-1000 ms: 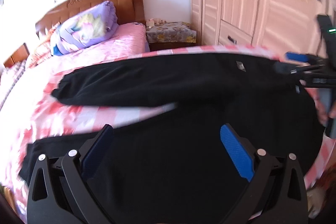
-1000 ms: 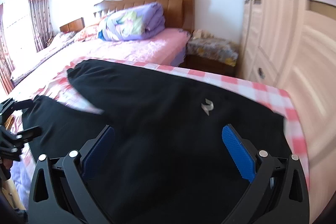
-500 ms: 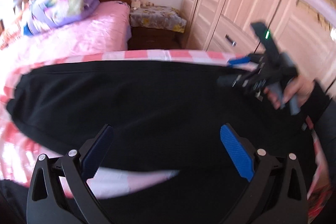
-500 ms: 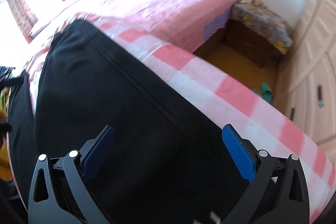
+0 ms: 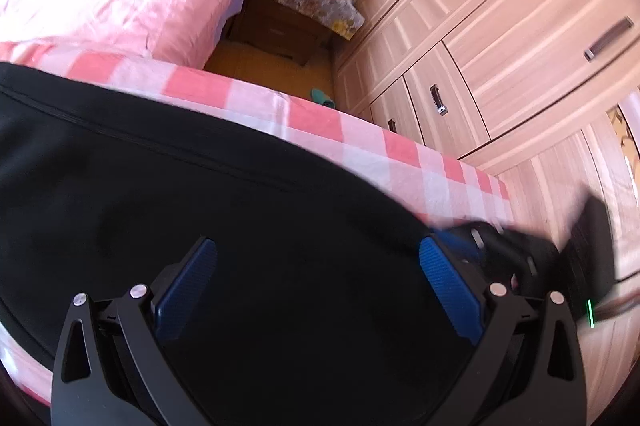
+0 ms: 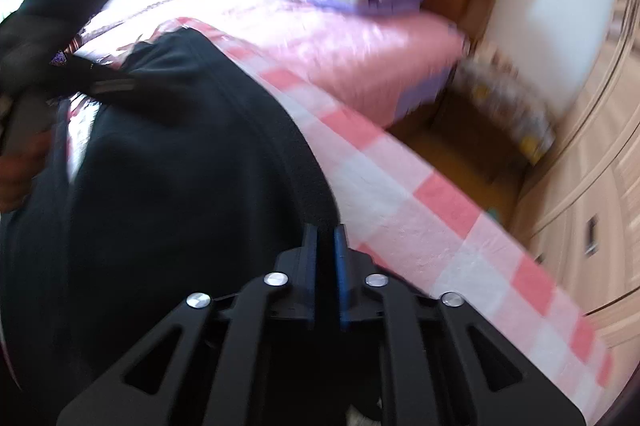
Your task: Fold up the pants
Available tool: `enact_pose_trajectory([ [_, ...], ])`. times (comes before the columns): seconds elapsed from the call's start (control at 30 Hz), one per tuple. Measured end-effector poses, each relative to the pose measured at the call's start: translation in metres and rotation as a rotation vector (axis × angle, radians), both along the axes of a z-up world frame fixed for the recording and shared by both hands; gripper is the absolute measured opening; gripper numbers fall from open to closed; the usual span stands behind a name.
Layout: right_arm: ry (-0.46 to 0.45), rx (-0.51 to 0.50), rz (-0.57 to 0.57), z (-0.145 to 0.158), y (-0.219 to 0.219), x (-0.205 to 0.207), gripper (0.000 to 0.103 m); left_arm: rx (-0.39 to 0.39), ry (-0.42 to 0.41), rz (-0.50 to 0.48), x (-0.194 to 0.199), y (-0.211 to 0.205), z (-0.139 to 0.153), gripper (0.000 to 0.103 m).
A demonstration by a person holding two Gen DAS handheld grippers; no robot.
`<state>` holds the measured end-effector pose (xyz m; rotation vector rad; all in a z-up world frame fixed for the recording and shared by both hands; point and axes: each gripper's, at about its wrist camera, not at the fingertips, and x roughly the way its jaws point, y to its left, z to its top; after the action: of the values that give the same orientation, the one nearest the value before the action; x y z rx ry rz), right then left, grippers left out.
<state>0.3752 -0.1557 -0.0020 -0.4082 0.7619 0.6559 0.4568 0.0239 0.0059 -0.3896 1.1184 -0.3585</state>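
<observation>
Bedroom: pink checked sheet (image 5: 360, 130) on the bed, wardrobe (image 5: 500, 38) beside. Black pants (image 5: 200, 186) lie flat on it, long axis running left from the waistband. Right gripper (image 6: 326, 242) has just closed, clamped on the waistband edge. Left gripper (image 5: 316, 266) jaws apart, over the pants, nothing between.

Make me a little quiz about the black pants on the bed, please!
1. True or false: the left gripper is wide open above the black pants.
2. The right gripper is: A) wide open, B) closed at the pants' edge, C) holding a pillow?
3. What pattern is the sheet under the pants?

Key: 1 true. 2 B; its jaws have just closed, though whether fabric is pinched is unclear. 3 pink and white checks.
</observation>
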Motion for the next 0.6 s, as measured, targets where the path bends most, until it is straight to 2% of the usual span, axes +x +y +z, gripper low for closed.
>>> enact_pose_trajectory([
  [0.07,-0.050,-0.010,0.011,0.008,0.005,-0.028,0.010,-0.003,0.029,0.012,0.004,-0.005,-0.003,0.101],
  [0.13,-0.088,-0.020,0.004,0.011,0.010,-0.056,0.010,0.032,0.059,0.033,0.003,-0.009,-0.006,0.101],
  [0.17,-0.100,-0.016,0.006,0.012,0.011,-0.068,0.010,0.050,0.083,0.046,0.002,-0.011,-0.010,0.098],
  [0.23,-0.123,-0.029,0.001,0.008,0.021,-0.091,0.010,0.075,0.099,0.035,-0.004,-0.015,-0.016,0.058],
  [0.27,-0.127,-0.036,-0.008,0.005,0.026,-0.099,0.010,0.104,0.099,0.029,-0.011,-0.016,-0.021,0.021],
  [0.33,-0.074,-0.007,-0.053,0.000,0.029,-0.111,0.012,0.086,0.051,0.027,-0.027,-0.010,-0.020,0.013],
  [0.43,0.028,0.148,-0.104,0.005,0.012,-0.136,0.015,0.068,-0.136,0.046,-0.078,0.005,0.007,0.011],
  [0.47,0.055,0.209,-0.117,0.009,0.002,-0.149,0.037,0.049,-0.224,0.047,-0.104,0.012,0.020,0.011],
  [0.5,0.058,0.267,-0.141,0.013,-0.009,-0.163,0.082,0.040,-0.329,0.037,-0.137,0.017,0.034,0.011],
  [0.53,0.041,0.326,-0.177,0.016,-0.022,-0.178,0.099,0.042,-0.378,0.027,-0.154,0.018,0.039,0.011],
  [0.57,0.027,0.397,-0.204,0.018,-0.037,-0.195,0.097,0.049,-0.452,-0.001,-0.185,0.019,0.045,0.011],
  [0.6,0.048,0.475,-0.240,0.016,-0.055,-0.211,0.097,0.049,-0.491,-0.024,-0.205,0.021,0.046,0.012],
])
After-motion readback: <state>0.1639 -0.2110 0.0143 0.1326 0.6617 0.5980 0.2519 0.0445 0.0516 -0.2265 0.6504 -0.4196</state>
